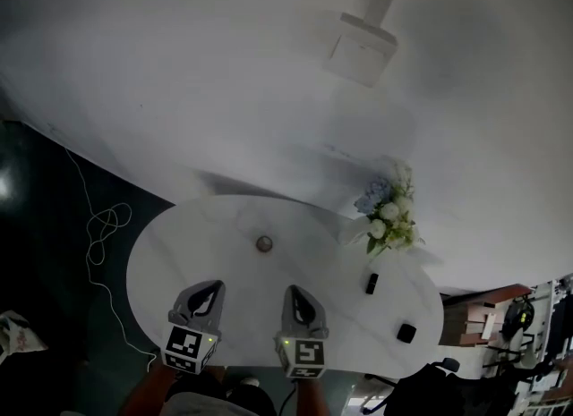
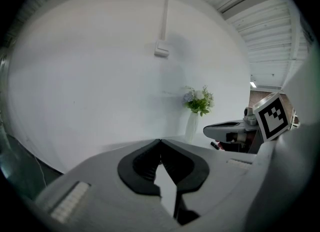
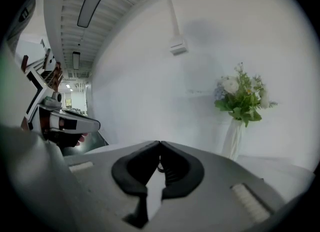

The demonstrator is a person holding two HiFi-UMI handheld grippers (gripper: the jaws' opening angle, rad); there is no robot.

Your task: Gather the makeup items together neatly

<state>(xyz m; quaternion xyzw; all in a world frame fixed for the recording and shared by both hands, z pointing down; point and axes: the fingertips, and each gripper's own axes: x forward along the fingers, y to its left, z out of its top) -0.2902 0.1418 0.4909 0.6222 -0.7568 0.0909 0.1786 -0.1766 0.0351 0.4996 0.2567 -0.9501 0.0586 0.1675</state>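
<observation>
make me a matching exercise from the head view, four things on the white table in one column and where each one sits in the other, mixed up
Things:
1. small round item
2. flowers in a white vase
3. slim black tube
4. squat black item

Places:
a. closest to the right end of the table, by its near edge
b. at the far edge, on the right side
c. alone, near the middle
d. between the vase and the squat black item

Pairs: 1-c, 2-b, 3-d, 4-a
</observation>
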